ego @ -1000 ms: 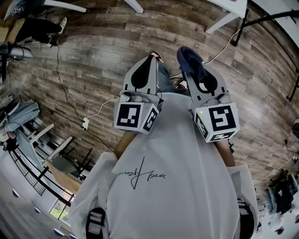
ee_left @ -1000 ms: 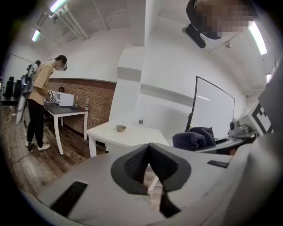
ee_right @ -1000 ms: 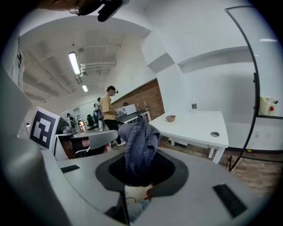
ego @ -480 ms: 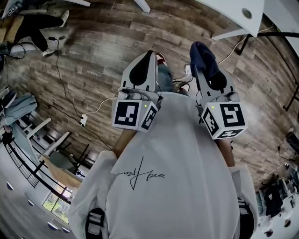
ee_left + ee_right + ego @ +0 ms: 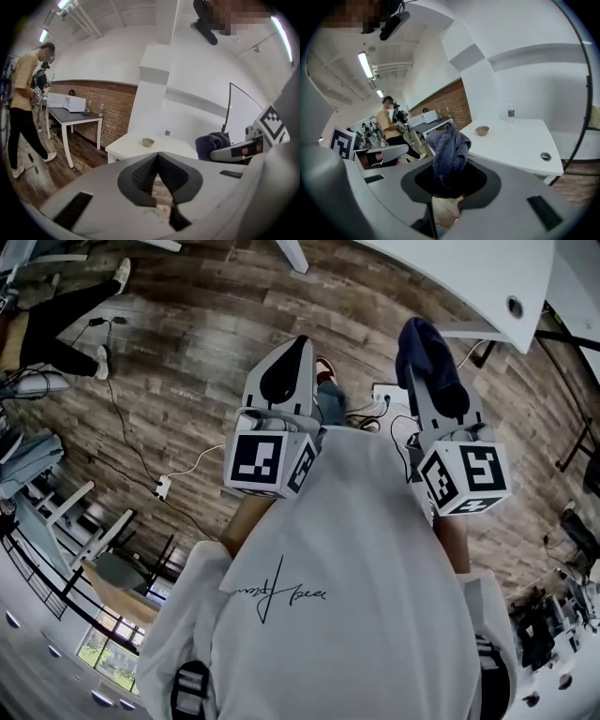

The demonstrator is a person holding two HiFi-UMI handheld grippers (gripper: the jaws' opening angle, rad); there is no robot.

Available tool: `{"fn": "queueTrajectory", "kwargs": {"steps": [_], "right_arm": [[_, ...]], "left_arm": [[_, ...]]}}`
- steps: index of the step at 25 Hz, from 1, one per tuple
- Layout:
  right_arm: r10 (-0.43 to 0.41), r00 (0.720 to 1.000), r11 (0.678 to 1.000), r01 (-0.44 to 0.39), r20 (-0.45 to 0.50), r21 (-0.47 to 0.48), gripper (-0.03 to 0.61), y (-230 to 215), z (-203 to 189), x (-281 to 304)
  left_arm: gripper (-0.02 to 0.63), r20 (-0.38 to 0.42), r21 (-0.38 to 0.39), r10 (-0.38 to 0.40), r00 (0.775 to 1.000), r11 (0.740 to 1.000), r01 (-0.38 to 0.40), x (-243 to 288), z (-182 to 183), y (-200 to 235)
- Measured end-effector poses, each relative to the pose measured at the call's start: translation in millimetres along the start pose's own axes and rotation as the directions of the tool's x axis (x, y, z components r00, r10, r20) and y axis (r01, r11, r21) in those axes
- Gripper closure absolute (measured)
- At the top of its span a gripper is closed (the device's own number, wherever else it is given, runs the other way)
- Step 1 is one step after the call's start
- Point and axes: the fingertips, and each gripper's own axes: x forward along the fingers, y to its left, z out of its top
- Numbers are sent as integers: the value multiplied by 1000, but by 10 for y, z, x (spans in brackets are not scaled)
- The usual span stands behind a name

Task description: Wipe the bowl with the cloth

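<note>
A small tan bowl [image 5: 148,142] [image 5: 482,131] stands on a white table [image 5: 123,147] [image 5: 516,146] some way ahead of both grippers. In the head view only the table's corner [image 5: 469,277] shows at the top right. My right gripper [image 5: 419,336] [image 5: 450,161] is shut on a dark blue cloth [image 5: 427,357] [image 5: 451,147], which bunches up out of the jaws. That cloth [image 5: 211,143] also shows at the right of the left gripper view. My left gripper [image 5: 299,343] [image 5: 157,155] is shut, pads together, with nothing in it. Both are held in front of my chest, above the wooden floor.
A water bottle [image 5: 167,132] [image 5: 511,112] stands behind the bowl, and a cable hole [image 5: 545,156] is near the table's edge. A person [image 5: 23,108] stands by a dark table [image 5: 75,115] at the left. Cables and a power strip [image 5: 164,486] lie on the floor.
Both grippers have travelled forward over the floor. The white table's corner has come further into the head view at the top right. The cloth stays in the right gripper.
</note>
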Motion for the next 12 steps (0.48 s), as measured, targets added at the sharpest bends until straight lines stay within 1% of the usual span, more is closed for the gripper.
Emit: {"fn": "queueTrajectory", "kwargs": {"steps": [5,9,12], "right_arm": [[-13,1000,999,13,-3,-35,488,127,188,328],[-9,1000,997,9,3,-72,488,251,365,486],[4,1000,995,-5,-3,-102,488,370,421,569]], "left_arm": [[624,17,-11,-27,999,1000,27,112,145,358],[624,35,-18,-45,998,999,45,157,255,516],[624,37,-17,-63,997,998,64,146,306,578]]}}
